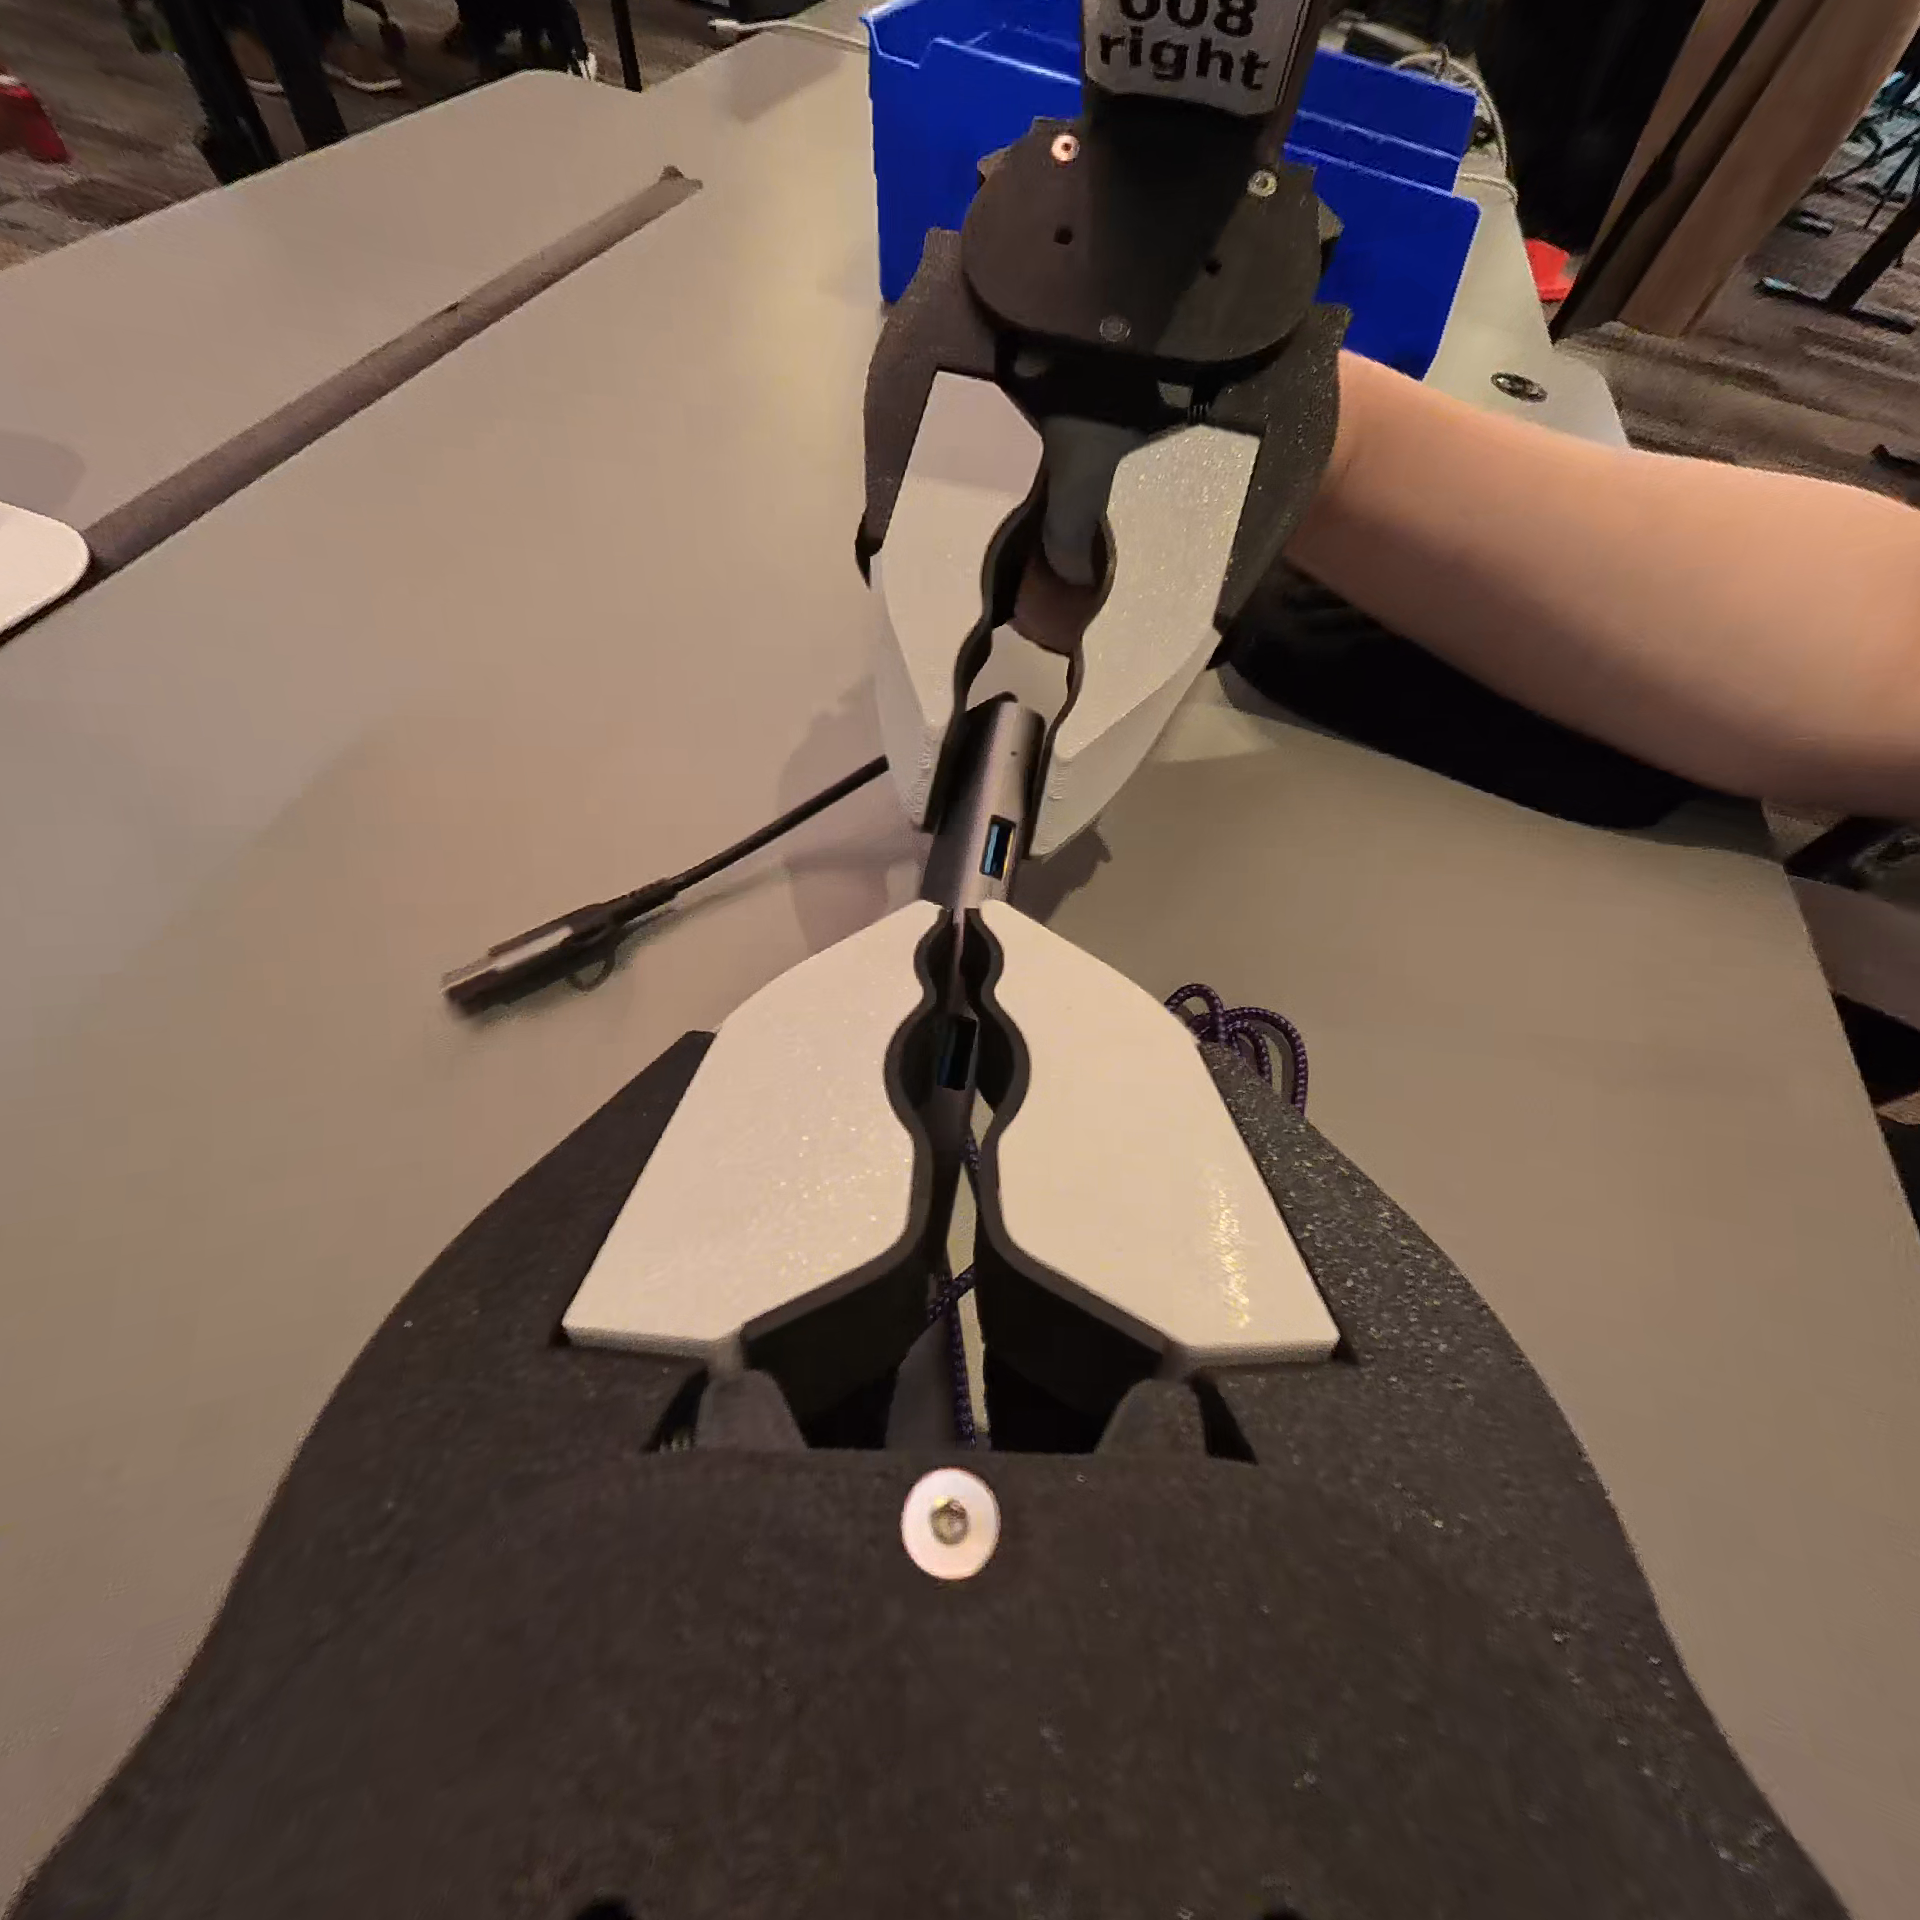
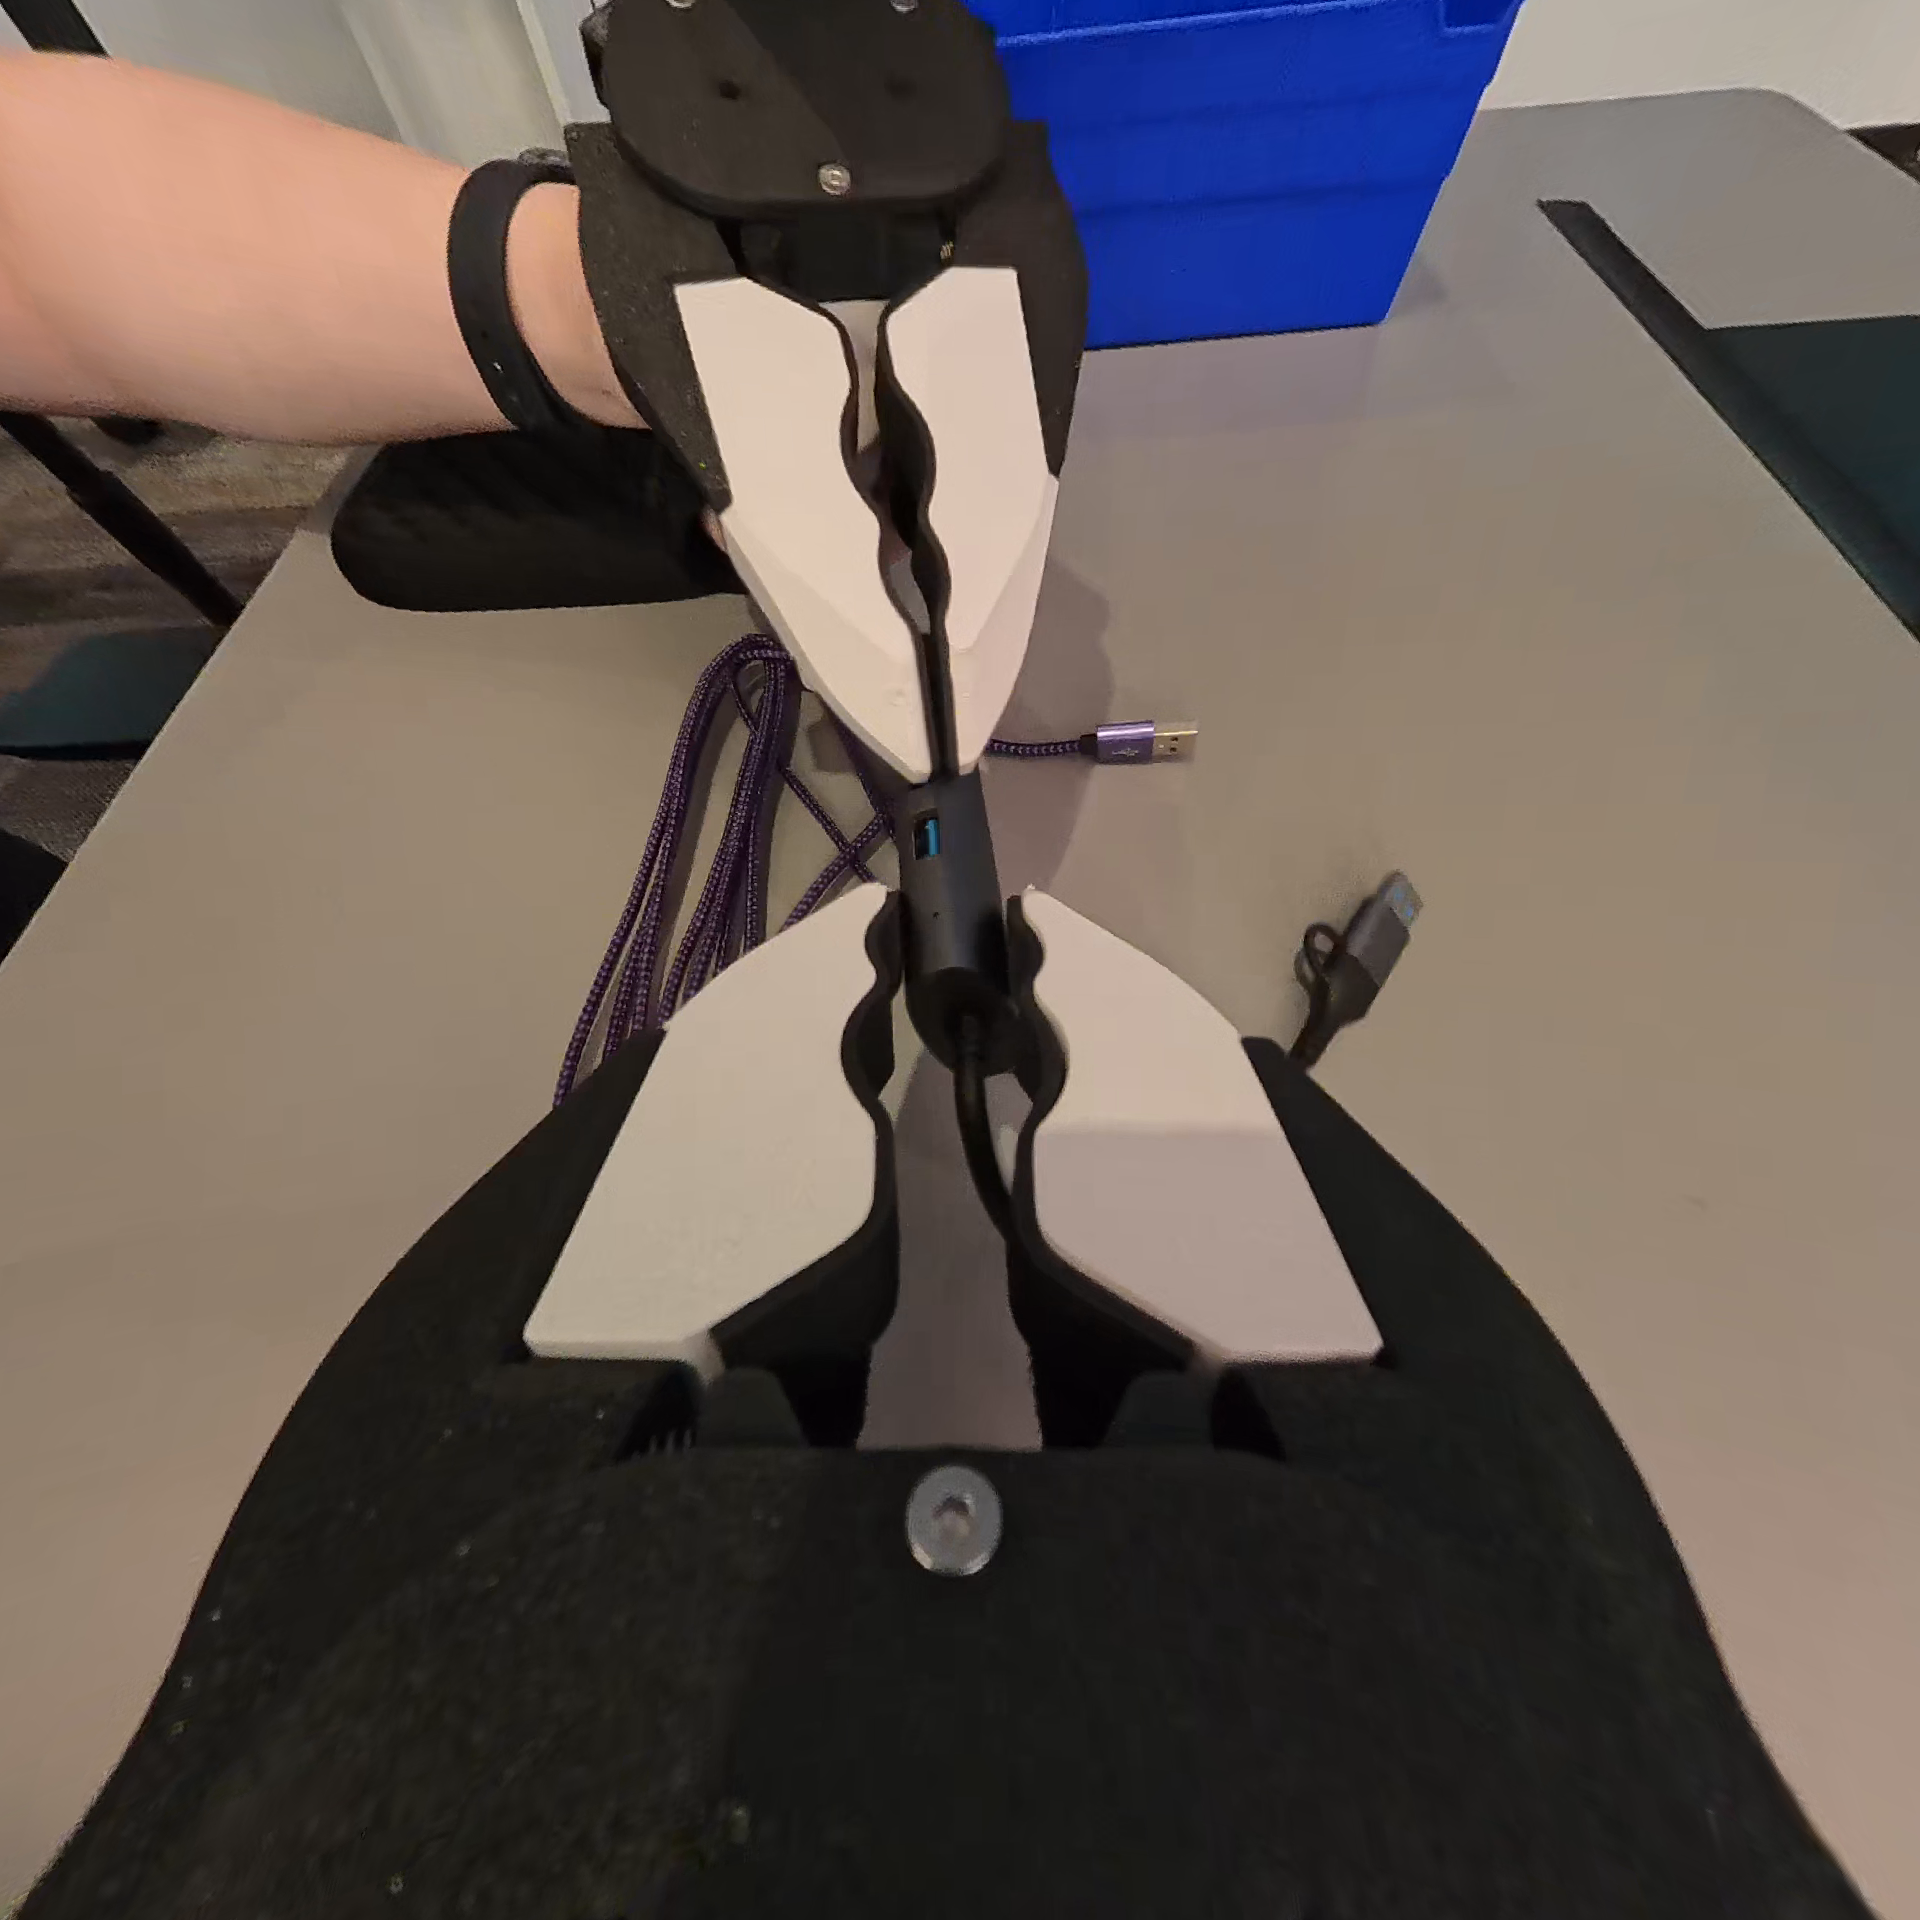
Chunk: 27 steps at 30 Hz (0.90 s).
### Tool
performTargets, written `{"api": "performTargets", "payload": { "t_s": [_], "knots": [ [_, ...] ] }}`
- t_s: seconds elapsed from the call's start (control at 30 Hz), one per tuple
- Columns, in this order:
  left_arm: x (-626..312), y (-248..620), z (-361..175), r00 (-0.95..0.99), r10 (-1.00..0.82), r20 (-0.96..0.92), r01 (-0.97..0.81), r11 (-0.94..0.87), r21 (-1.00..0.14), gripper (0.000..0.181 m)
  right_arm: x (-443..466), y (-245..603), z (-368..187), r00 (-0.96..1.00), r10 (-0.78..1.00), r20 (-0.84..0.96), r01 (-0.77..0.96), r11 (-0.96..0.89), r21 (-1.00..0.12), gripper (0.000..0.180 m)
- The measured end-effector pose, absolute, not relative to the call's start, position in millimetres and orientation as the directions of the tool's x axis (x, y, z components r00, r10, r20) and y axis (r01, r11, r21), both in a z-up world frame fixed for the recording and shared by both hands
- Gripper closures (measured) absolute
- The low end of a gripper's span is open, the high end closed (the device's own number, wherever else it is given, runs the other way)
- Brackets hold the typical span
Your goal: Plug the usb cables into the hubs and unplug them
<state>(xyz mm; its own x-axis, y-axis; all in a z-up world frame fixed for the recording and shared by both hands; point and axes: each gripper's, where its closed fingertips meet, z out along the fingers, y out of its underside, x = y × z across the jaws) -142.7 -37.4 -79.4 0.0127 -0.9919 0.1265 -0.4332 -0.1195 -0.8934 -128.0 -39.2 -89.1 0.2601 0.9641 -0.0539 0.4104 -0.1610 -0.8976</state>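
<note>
A slim dark grey USB hub (image 2: pixel 940 883) with a blue port is held above the grey table (image 2: pixel 1455 623). My right gripper (image 2: pixel 951 914) is shut on its cable end. In the left wrist view the hub (image 1: pixel 987 800) shows between the right gripper's (image 1: pixel 987 816) fingers. My left gripper (image 1: pixel 961 914) is shut at the hub's other end, with the purple braided USB cable (image 1: pixel 961 1340) running back between its fingers. The plug there is hidden, so I cannot tell whether it sits in the hub. The left gripper (image 2: pixel 940 769) faces mine. The purple cable's loops (image 2: pixel 707 831) and its free plug (image 2: pixel 1143 743) lie on the table.
The hub's black lead ends in a grey plug (image 2: pixel 1387 914) lying on the table, also in the left wrist view (image 1: pixel 520 966). A blue bin (image 2: pixel 1247 187) stands at the back. A black pad (image 2: pixel 499 520) lies under a person's forearm (image 2: pixel 208 260). A dark seam (image 1: pixel 416 353) crosses the table. The tips of both grippers are at nearly the same place.
</note>
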Motion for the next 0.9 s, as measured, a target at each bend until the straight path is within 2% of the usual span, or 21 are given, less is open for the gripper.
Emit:
{"api": "performTargets", "payload": {
  "t_s": [0.13,0.3,0.43,0.57,0.63,0.77,0.9],
  "knots": [
    [-146,-42,-85,0.002,-0.990,0.138,-0.441,-0.125,-0.889,0.178,-130,-40,-97,0.243,0.970,-0.013,0.465,-0.129,-0.876,0.162],
    [-157,-29,-80,0.055,-0.988,0.146,-0.413,-0.156,-0.897,0.153,-125,-37,-94,0.255,0.967,0.004,0.453,-0.116,-0.884,0.162],
    [-170,-31,-81,0.020,-0.972,0.234,-0.417,-0.221,-0.882,0.136,-122,-35,-80,0.269,0.958,0.093,0.442,-0.037,-0.896,0.162],
    [-175,-36,-71,-0.060,-0.925,0.375,-0.340,-0.334,-0.879,0.134,-129,-41,-54,0.259,0.933,0.250,0.434,0.119,-0.893,0.162],
    [-176,-35,-64,-0.083,-0.918,0.387,-0.299,-0.348,-0.889,0.135,-133,-43,-46,0.257,0.923,0.286,0.420,0.160,-0.894,0.163],
    [-173,-30,-59,-0.034,-0.970,0.241,-0.259,-0.225,-0.940,0.152,-134,-43,-44,0.262,0.920,0.292,0.413,0.167,-0.895,0.163],
    [-168,-34,-67,-0.010,-0.983,0.181,-0.328,-0.168,-0.929,0.150,-135,-44,-46,0.246,0.918,0.310,0.420,0.187,-0.888,0.163]
  ]
}}
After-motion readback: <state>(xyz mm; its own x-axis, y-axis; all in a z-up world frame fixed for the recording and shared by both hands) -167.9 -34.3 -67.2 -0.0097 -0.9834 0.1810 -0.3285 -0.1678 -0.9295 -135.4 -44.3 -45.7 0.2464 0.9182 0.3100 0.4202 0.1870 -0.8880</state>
